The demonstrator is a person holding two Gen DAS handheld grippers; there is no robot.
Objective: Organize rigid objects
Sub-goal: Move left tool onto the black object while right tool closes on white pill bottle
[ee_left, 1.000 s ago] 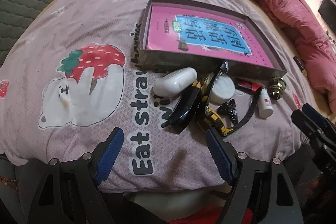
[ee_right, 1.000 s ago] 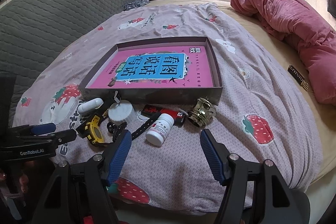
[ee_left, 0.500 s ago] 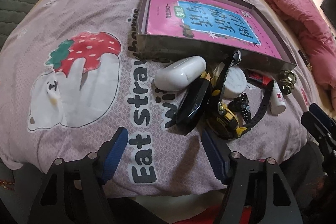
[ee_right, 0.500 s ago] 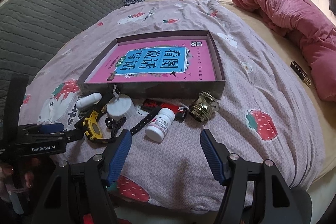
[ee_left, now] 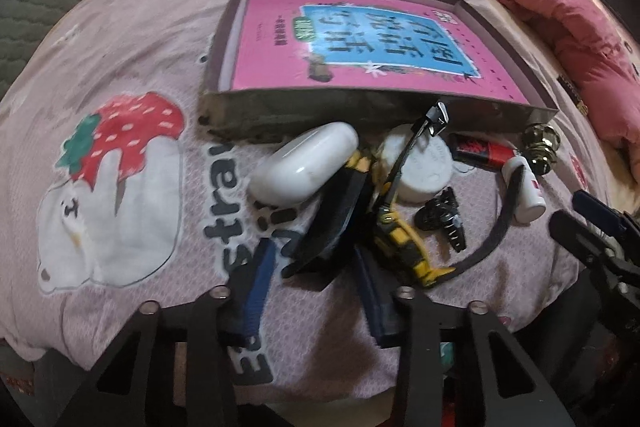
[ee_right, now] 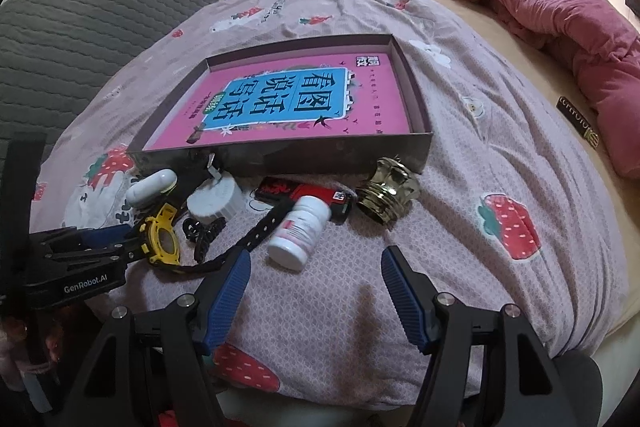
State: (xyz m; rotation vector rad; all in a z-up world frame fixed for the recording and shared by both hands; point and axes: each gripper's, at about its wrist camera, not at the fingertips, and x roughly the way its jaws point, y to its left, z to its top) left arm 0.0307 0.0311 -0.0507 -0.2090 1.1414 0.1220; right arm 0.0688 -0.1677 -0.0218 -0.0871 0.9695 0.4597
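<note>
Clutter (ee_left: 404, 187) crowds the box's near wall (ee_left: 360, 111); left gripper (ee_left: 316, 277) closing around black strap (ee_left: 332, 227), right gripper (ee_right: 316, 289) released.

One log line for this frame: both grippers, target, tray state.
left gripper: closing around black flat object, not yet gripped | right gripper: open, near pill bottle | tray: holds only pink book

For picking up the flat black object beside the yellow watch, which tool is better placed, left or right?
Left. The left tool is closing around the flat black object's near end, beside the yellow watch. The right tool is open, facing the white pill bottle.
</note>
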